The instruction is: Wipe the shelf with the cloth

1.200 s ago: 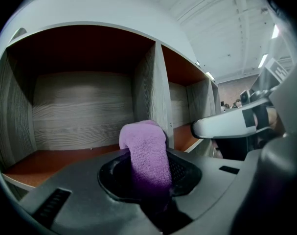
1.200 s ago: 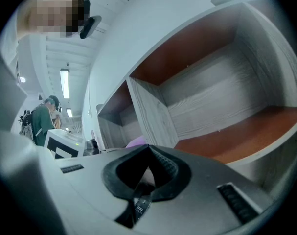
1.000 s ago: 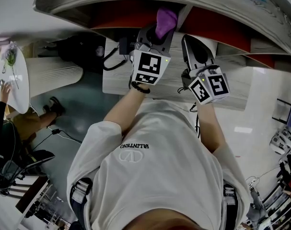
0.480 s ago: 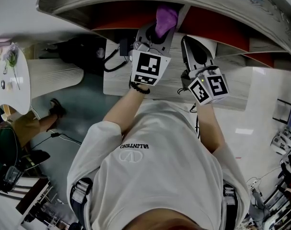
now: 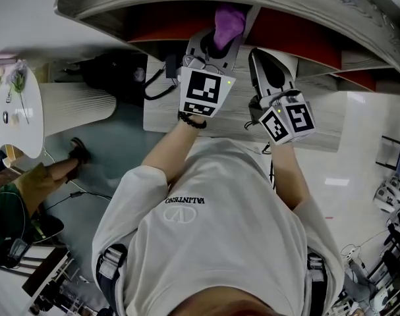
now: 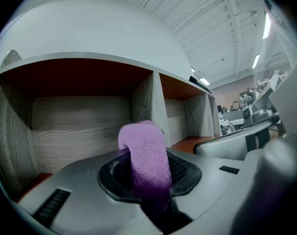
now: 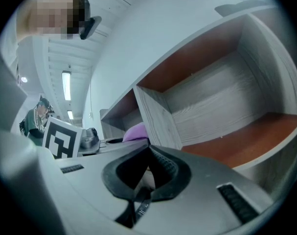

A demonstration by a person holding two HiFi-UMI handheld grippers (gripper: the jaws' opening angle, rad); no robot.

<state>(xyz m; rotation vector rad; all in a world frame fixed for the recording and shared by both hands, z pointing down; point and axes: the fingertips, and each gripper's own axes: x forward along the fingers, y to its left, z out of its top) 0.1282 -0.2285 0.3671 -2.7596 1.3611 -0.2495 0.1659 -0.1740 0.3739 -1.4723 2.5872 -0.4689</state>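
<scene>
Your left gripper point(image 5: 216, 43) pinches the cloth point(image 5: 228, 22) between its jaws. In the left gripper view the purple cloth point(image 6: 147, 153) stands up out of the jaws in a thick fold. It is just in front of the upright divider point(image 6: 153, 99) that parts two compartments of the shelf point(image 6: 79, 131). You cannot tell from these views whether the cloth touches the shelf.

Seen from your head, the cloth sits at the shelf's front edge, under its top board point(image 5: 153, 2).

Your right gripper point(image 5: 264, 63) is just beside the left one, on its right, with its jaws pressed together on nothing. Its own view faces the compartment right of the divider point(image 7: 158, 116), with a grey wood back wall point(image 7: 212, 111) and a red-brown floor point(image 7: 251, 138). A bit of the cloth point(image 7: 136, 131) shows left of that divider.
</scene>
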